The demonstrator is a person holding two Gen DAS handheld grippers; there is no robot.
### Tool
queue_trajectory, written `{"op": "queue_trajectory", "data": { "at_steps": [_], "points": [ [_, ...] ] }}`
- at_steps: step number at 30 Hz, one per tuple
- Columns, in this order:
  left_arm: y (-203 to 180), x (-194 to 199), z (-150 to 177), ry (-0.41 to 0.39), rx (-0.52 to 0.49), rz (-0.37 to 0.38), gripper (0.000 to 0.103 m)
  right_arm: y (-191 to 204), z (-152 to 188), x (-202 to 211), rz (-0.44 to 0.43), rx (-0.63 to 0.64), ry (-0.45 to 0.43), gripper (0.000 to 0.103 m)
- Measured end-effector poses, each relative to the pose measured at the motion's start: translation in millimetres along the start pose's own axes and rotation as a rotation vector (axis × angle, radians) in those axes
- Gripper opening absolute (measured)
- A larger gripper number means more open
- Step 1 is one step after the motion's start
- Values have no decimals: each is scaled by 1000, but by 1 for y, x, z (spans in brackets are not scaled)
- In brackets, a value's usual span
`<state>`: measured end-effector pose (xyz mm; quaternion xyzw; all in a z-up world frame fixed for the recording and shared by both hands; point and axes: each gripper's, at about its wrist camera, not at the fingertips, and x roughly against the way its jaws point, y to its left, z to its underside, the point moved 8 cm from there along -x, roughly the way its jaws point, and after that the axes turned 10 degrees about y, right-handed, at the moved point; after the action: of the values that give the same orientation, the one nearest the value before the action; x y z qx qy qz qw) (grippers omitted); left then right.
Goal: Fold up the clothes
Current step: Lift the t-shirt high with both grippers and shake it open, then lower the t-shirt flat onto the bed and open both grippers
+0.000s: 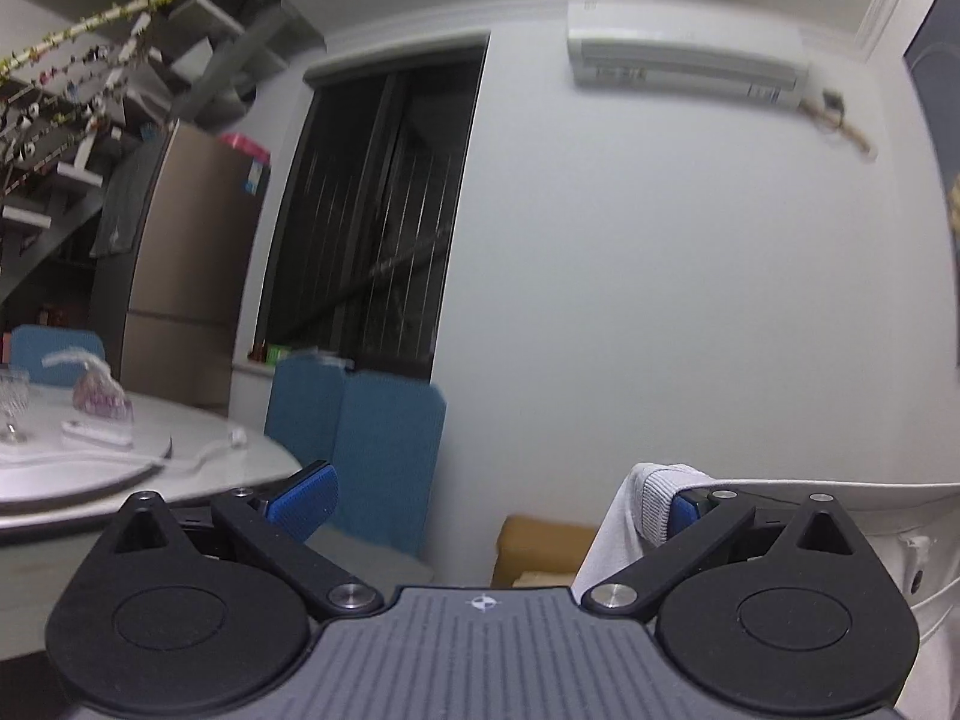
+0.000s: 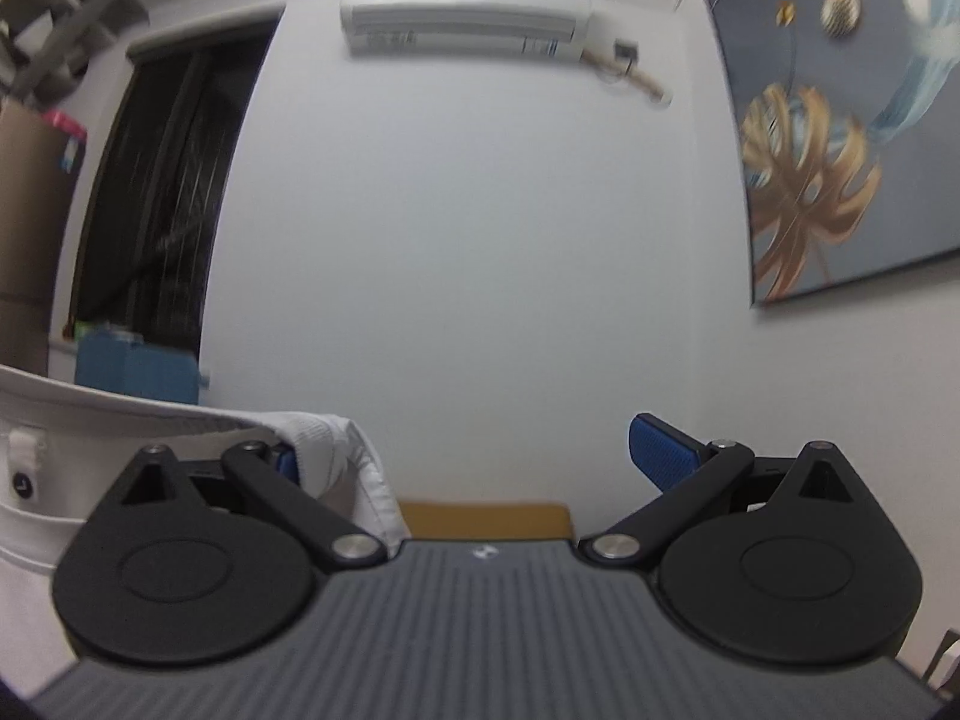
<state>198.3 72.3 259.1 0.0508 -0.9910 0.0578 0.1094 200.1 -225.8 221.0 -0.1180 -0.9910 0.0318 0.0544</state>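
A white garment with a ribbed edge hangs in the air between the two grippers. In the left wrist view it (image 1: 636,516) drapes over the right blue finger pad, and its cloth stretches to the right edge. My left gripper (image 1: 498,498) is open, jaws wide apart, tilted up toward the wall. In the right wrist view the same white garment (image 2: 324,438) drapes over the left blue finger, with a small round button showing on it. My right gripper (image 2: 474,450) is open as well, its right blue pad (image 2: 663,453) bare.
A round white table (image 1: 120,468) with a glass, a bag and small items stands at the left. Blue chairs (image 1: 384,450) stand behind it. A yellow-brown box (image 1: 540,546) lies low ahead. A white wall, dark window, air conditioner and wall painting (image 2: 840,138) fill the background.
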Motion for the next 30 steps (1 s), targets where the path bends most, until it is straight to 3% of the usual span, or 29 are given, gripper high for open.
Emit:
{"op": "queue_trajectory", "data": {
  "at_steps": [5,11,14,17,21,24,28,30],
  "points": [
    [12,-148,71,103,10,-55,103,41,63,-120,-3,35,132,103],
    [23,-330,162,213,8,-134,103,94,127,-282,15,71,222,103],
    [28,-421,208,268,6,-173,103,123,188,-357,1,105,282,103],
    [40,-490,278,382,-3,-192,103,147,262,-417,-22,144,376,103],
    [55,-548,358,569,-17,-162,103,168,345,-459,-68,169,519,103],
    [53,-570,392,719,-70,-113,103,184,380,-473,-148,182,632,103],
    [40,-569,394,819,-228,-35,103,210,391,-474,-377,114,817,103],
    [33,-555,382,809,-230,10,103,212,374,-461,-404,68,788,103]
  ]
}}
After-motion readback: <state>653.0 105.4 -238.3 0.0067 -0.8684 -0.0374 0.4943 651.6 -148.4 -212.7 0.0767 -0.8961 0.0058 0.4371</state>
